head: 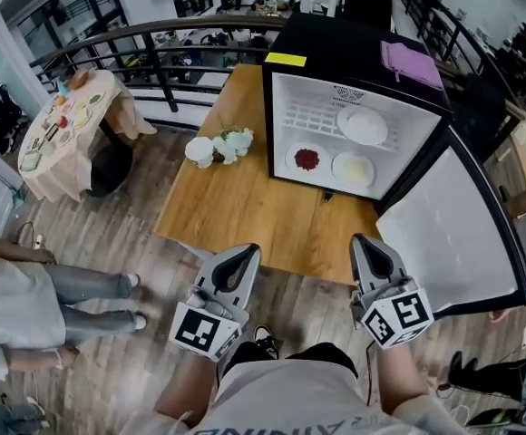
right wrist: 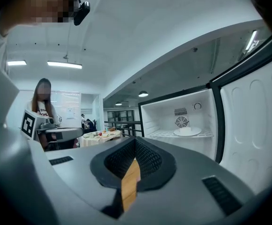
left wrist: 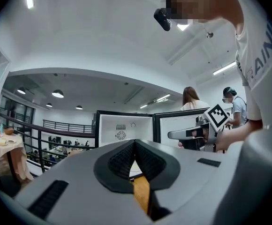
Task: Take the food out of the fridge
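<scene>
1. Wooden table (head: 245, 216), the largest thing in the head view, stands on a plank floor (head: 109, 243) beside a dark railing (head: 154, 39).
2. A black fridge (head: 336, 53) sits on the table's far right part, its white interior facing the person.
3. The fridge door (head: 453, 234) is swung wide open to the right, with its white inner lining showing.
4. A round cloth-covered table (head: 63, 130), set with dishes, stands well apart at the left, beyond the railing's near end.
5. The left gripper (head: 245, 252) is held level over the table's near edge. Its own view shows its jaws pressed together with nothing between them.
6. The right gripper (head: 365, 241) is alongside, pointing at the open fridge, likewise clenched on nothing.
7. A purple cloth (head: 411, 62) lies on the fridge top.
8. A white plate (head: 363, 126) rests on the upper wire shelf, carrying something pale, possibly a white cake; it is too small to tell.
9. On the fridge floor lie two more plates, one with red food (head: 307, 159) on the left and one with pale yellow food (head: 353, 169) just beside it.
10. White flowers (head: 234, 143) and a white cup (head: 199, 150) stand on the table left of the fridge.
11. A yellow label (head: 285, 60) marks the fridge top's left corner.
</scene>
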Demonstrator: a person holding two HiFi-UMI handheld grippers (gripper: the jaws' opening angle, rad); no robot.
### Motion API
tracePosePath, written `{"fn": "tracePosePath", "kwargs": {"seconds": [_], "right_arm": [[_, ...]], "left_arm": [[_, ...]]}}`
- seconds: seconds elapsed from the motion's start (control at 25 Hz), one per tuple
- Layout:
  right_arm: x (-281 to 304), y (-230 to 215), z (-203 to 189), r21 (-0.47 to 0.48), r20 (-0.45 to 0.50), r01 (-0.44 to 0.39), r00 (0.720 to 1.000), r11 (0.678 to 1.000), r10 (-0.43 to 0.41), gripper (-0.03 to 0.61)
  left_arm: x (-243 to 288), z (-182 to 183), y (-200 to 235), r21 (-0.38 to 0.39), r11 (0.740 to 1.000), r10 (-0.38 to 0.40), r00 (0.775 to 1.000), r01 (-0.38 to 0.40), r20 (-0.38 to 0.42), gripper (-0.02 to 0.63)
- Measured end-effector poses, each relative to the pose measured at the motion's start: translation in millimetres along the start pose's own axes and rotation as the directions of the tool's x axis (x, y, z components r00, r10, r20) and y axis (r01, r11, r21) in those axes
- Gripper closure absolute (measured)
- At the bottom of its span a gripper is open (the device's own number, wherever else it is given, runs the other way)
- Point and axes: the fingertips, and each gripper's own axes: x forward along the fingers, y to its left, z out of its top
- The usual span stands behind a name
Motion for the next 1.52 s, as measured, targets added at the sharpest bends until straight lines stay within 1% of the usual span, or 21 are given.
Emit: {"fn": "tracePosePath", "kwargs": {"seconds": [0.2,0.4,0.56,0.76,0.88,1.0,1.16,1.28,1.52], "right_arm": [[28,1,0,0.008,0.003,0.059,0.998,0.998,-0.059,0.56],[31,-24,5,0.022,0.019,0.139,0.99,0.99,-0.139,0.558],[25,-52,10,0.036,0.042,0.181,0.982,0.983,-0.183,0.56],[15,-86,19,0.064,0.079,0.193,0.977,0.979,-0.197,0.559],[13,-105,15,0.099,0.084,0.198,0.975,0.975,-0.206,0.559],[11,-114,10,0.119,0.07,0.208,0.974,0.971,-0.217,0.559],[18,-117,10,0.127,0.065,0.23,0.969,0.965,-0.239,0.559],[28,-120,11,0.177,0.052,0.258,0.961,0.95,-0.271,0.559],[62,-124,15,0.313,0.033,0.315,0.939,0.896,-0.341,0.558]], "left_arm": [[18,-5,33,-0.001,0.998,-0.066,0.998,0.066,-0.005,0.607],[47,-6,40,-0.007,0.992,-0.128,0.992,0.128,-0.002,0.607],[77,-1,29,0.003,0.986,-0.164,0.986,0.164,0.002,0.607],[108,5,9,0.016,0.984,-0.176,0.984,0.176,-0.008,0.607],[122,3,-1,0.024,0.982,-0.185,0.983,0.185,-0.022,0.607],[129,2,-7,0.019,0.98,-0.197,0.98,0.198,-0.02,0.607],[139,0,-2,0.014,0.974,-0.228,0.974,0.228,-0.007,0.607],[144,0,3,0.02,0.966,-0.258,0.966,0.258,-0.004,0.607],[145,2,25,0.022,0.956,-0.292,0.956,0.292,-0.001,0.607]]}}
